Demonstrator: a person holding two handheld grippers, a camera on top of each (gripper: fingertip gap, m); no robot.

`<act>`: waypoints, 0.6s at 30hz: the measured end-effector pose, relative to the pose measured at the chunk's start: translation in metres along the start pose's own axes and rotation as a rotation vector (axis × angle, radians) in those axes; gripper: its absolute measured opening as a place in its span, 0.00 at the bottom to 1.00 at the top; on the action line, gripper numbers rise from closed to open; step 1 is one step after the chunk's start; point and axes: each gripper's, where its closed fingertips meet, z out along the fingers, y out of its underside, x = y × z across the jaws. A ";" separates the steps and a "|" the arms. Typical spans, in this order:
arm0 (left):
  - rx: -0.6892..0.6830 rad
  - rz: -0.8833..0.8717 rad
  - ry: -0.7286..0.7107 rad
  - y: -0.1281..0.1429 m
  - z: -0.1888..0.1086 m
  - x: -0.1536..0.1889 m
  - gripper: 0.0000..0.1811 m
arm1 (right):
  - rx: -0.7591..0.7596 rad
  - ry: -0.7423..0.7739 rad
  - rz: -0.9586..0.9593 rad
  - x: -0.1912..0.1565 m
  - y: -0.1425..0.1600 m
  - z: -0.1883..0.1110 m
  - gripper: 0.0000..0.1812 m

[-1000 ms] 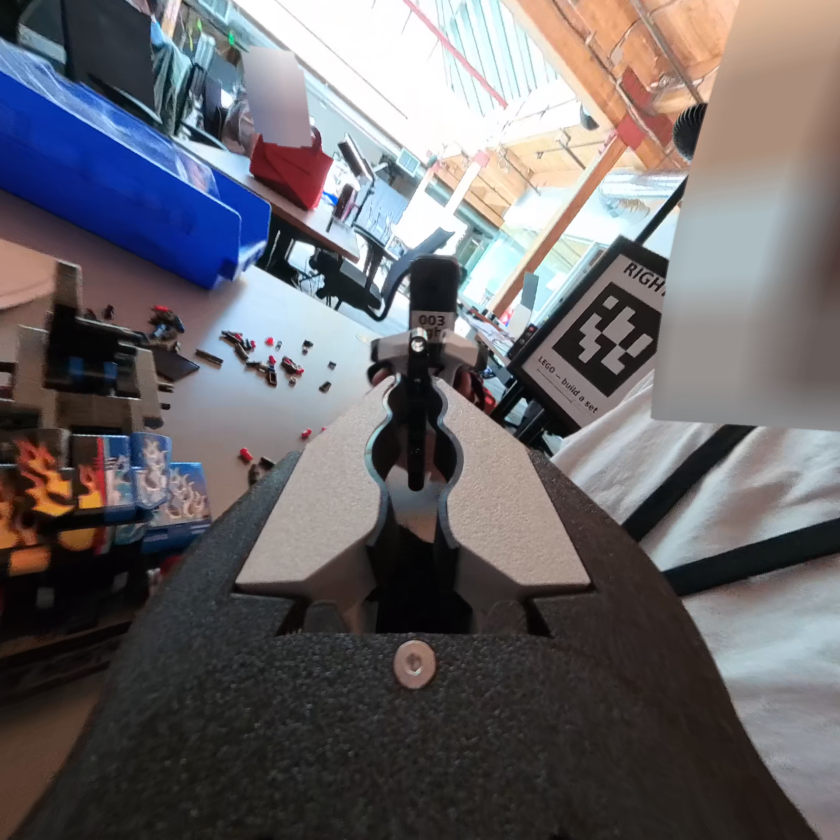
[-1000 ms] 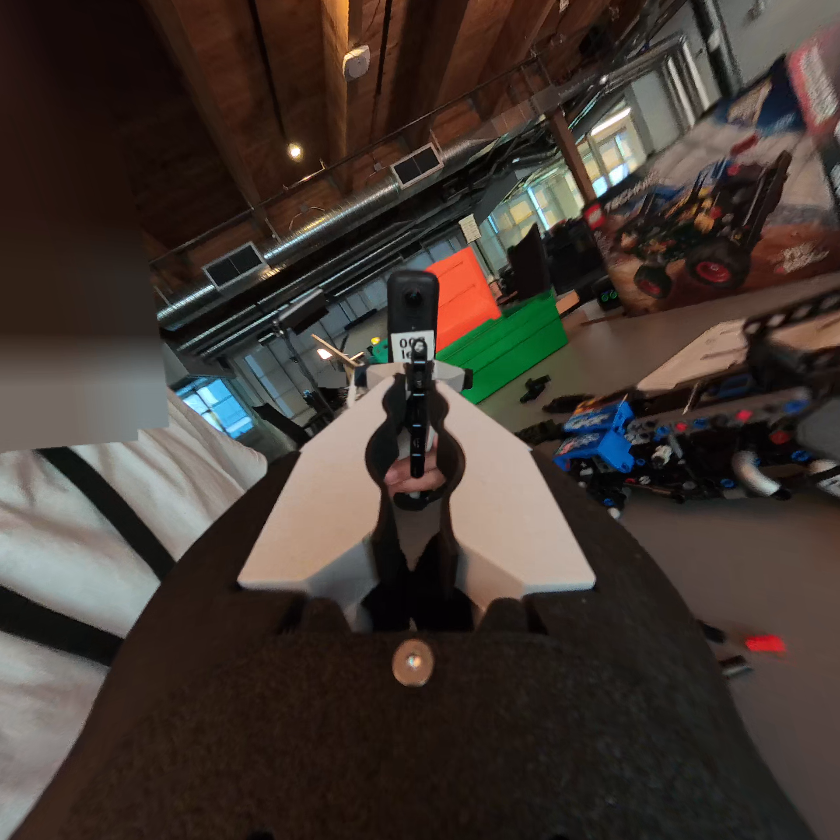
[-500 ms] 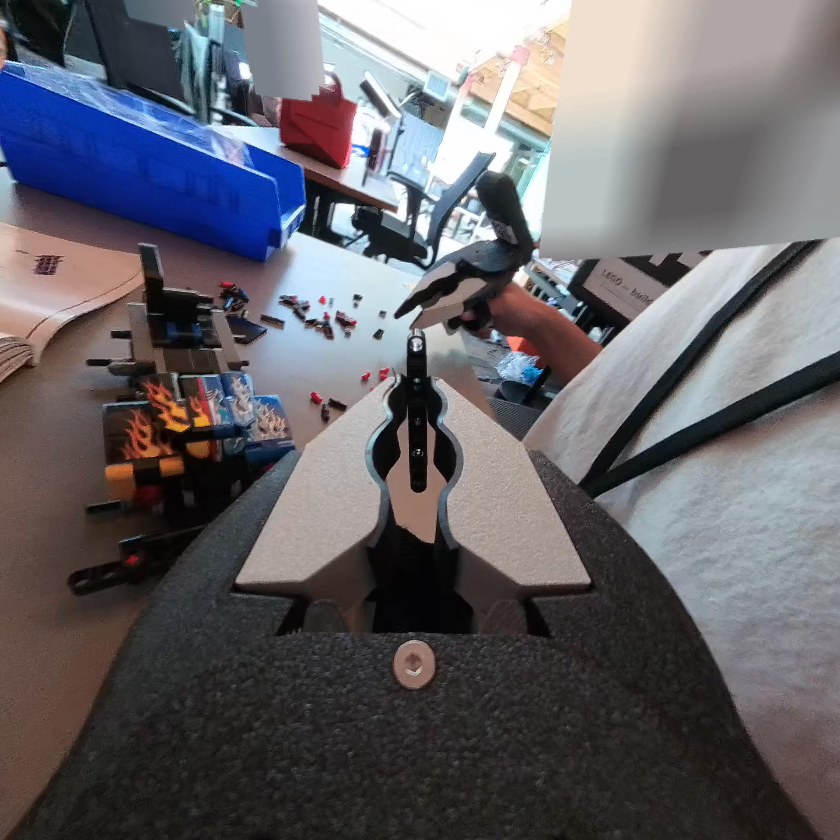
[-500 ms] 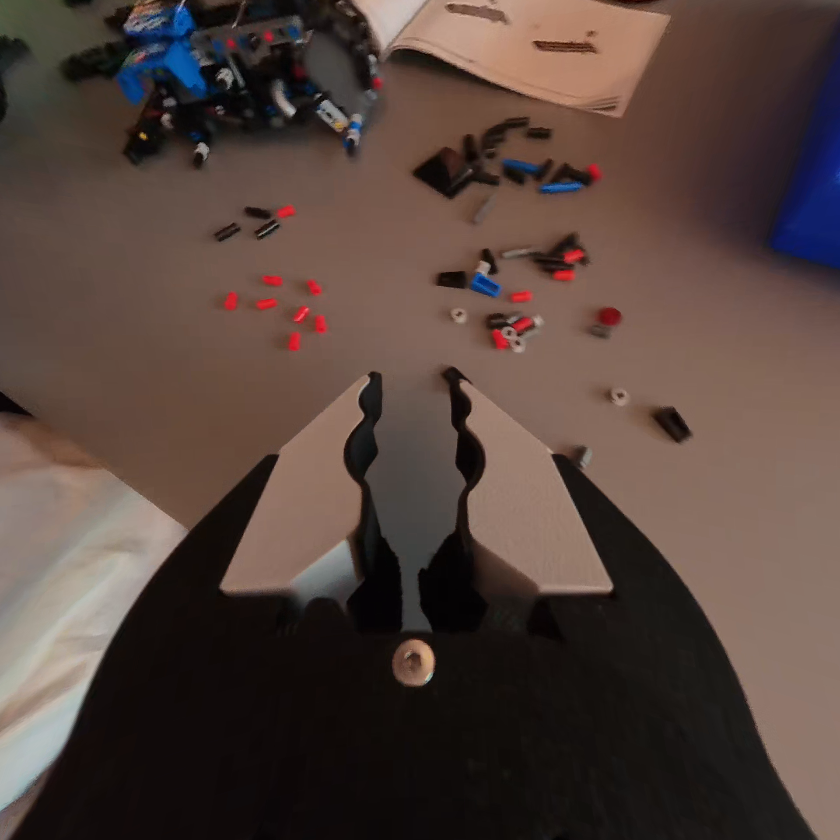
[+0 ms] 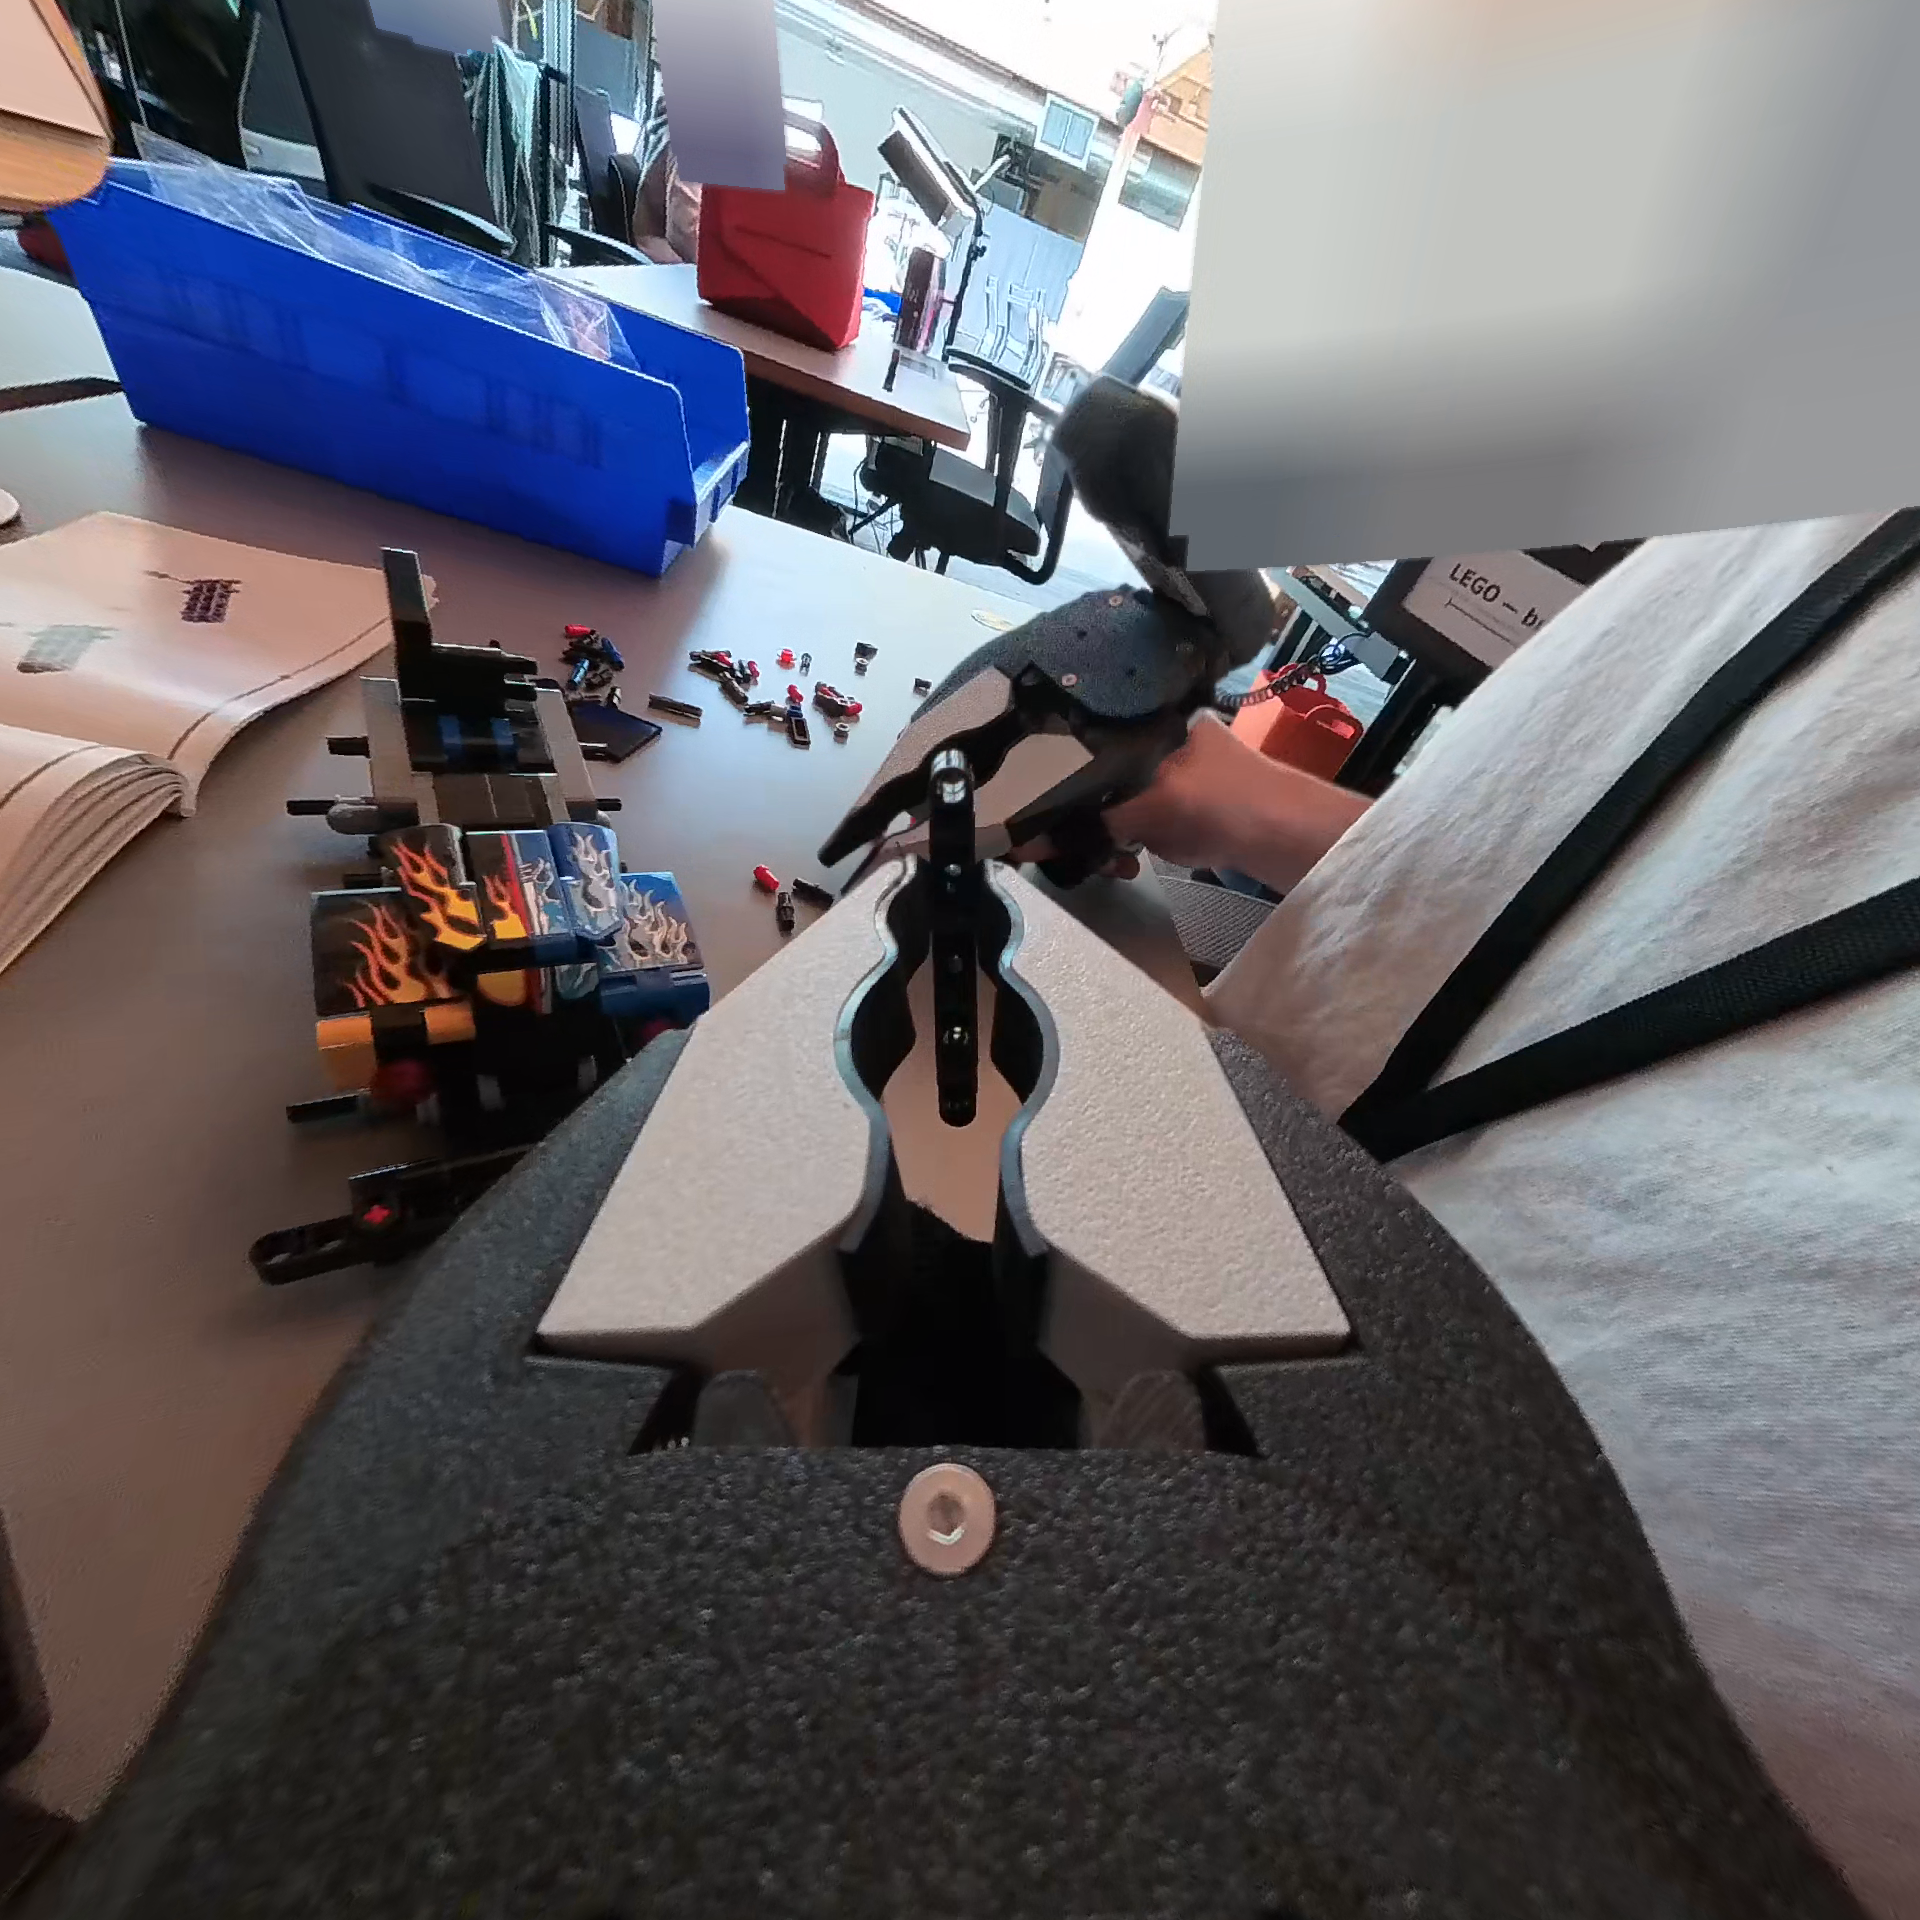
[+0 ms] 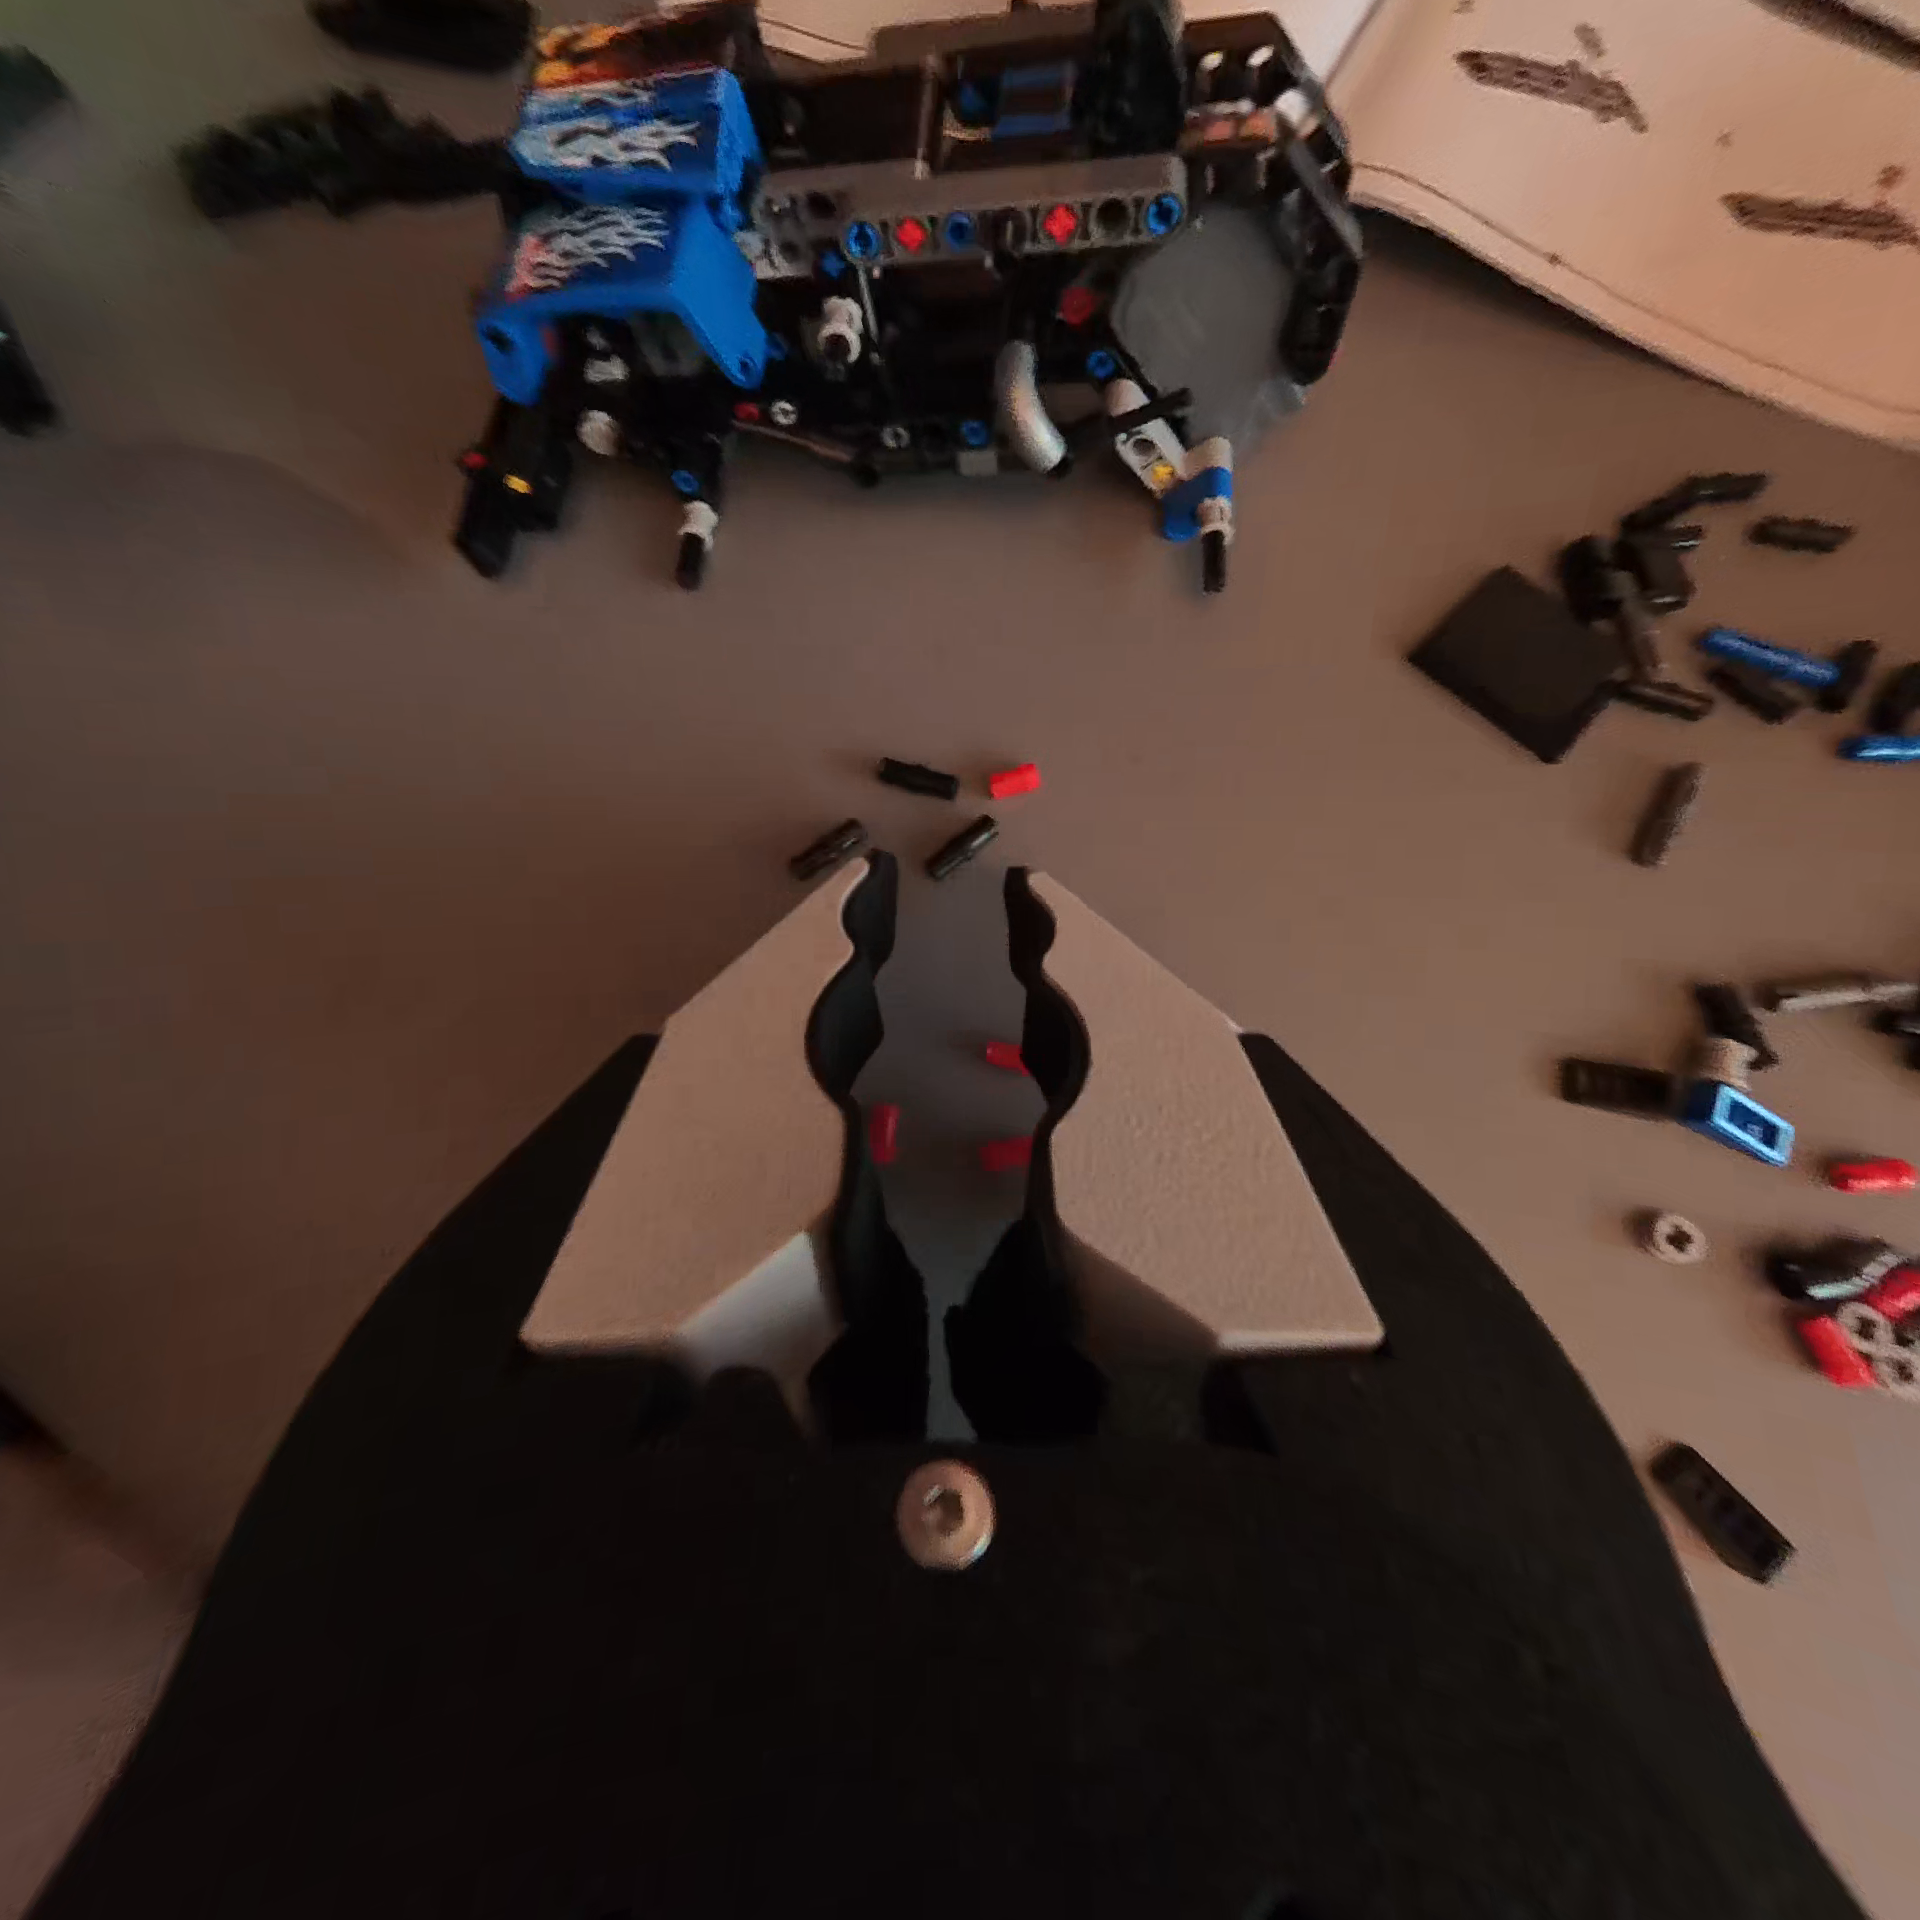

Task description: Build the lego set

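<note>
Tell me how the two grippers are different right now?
The left gripper is shut on a thin black beam; the right gripper is open and holds nothing. The left is lifted and points across the table; the right points down at small black pins and a red pin. Both have the same pale, wavy-edged fingers.

Left wrist view sits low, looking level across the table (image 5: 208,1403) past the truck (image 5: 488,935) toward the far bin (image 5: 416,364). Right wrist view looks steeply down, close over the loose pins (image 6: 961,847). Both catch the truck (image 6: 914,260) and booklet (image 6: 1662,208).
</note>
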 end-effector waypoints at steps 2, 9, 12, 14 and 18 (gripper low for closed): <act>0.009 -0.026 0.017 0.000 0.001 0.001 0.03 | 0.022 0.040 -0.014 0.001 -0.004 0.001 0.09; 0.004 -0.040 0.048 0.001 0.003 0.007 0.03 | -0.021 0.059 -0.028 -0.003 0.000 0.007 0.08; -0.004 -0.015 0.038 0.001 0.003 0.008 0.03 | -0.027 0.090 -0.033 0.000 0.000 0.008 0.05; -0.012 -0.003 0.036 0.002 0.003 0.008 0.03 | -0.029 0.110 -0.047 0.002 0.000 0.008 0.02; -0.009 -0.010 0.040 0.002 0.003 0.008 0.03 | -0.052 0.118 -0.083 0.010 0.002 0.004 0.02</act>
